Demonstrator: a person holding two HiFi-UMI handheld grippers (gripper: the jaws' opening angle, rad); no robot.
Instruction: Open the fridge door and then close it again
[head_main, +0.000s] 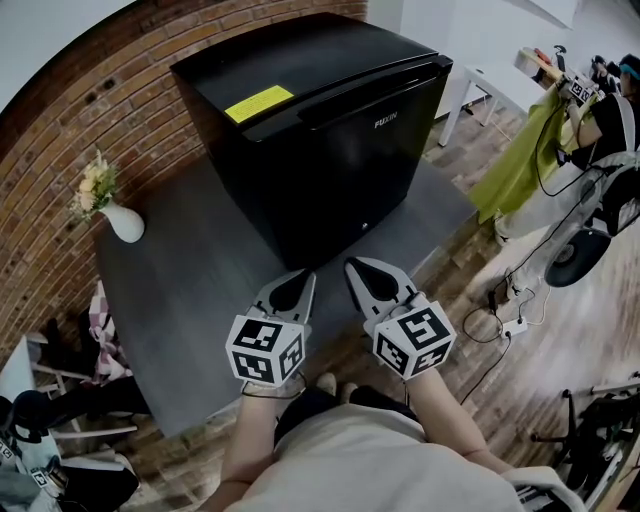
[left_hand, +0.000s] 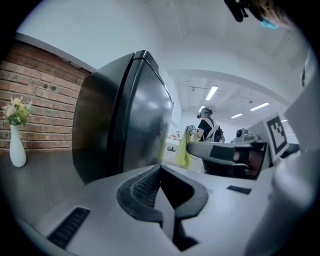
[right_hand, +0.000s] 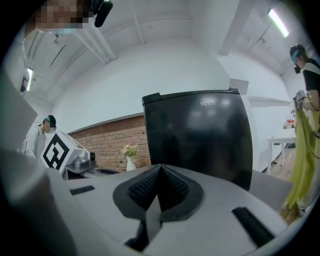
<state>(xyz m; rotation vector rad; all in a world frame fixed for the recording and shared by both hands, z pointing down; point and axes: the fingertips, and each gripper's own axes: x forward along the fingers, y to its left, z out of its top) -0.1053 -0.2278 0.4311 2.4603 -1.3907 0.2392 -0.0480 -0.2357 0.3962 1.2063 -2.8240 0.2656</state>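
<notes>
A small black fridge (head_main: 320, 130) stands on a dark grey table (head_main: 190, 290), its door (head_main: 350, 170) closed and facing me, a yellow sticker on top. My left gripper (head_main: 298, 276) is shut and empty, hovering over the table just in front of the fridge's lower left corner. My right gripper (head_main: 358, 268) is likewise shut with nothing in it, a short way before the door's lower edge. In the left gripper view the fridge (left_hand: 125, 120) shows its side and door edge beyond the left gripper (left_hand: 160, 170). The right gripper view faces the door (right_hand: 200, 135) head-on past the right gripper (right_hand: 160, 170).
A white vase with flowers (head_main: 112, 208) stands at the table's left by the brick wall (head_main: 60, 120). Cables and a power strip (head_main: 510, 325) lie on the wooden floor at right. A white table (head_main: 495, 85), a green cloth (head_main: 525, 155) and a person (left_hand: 207, 127) are further back.
</notes>
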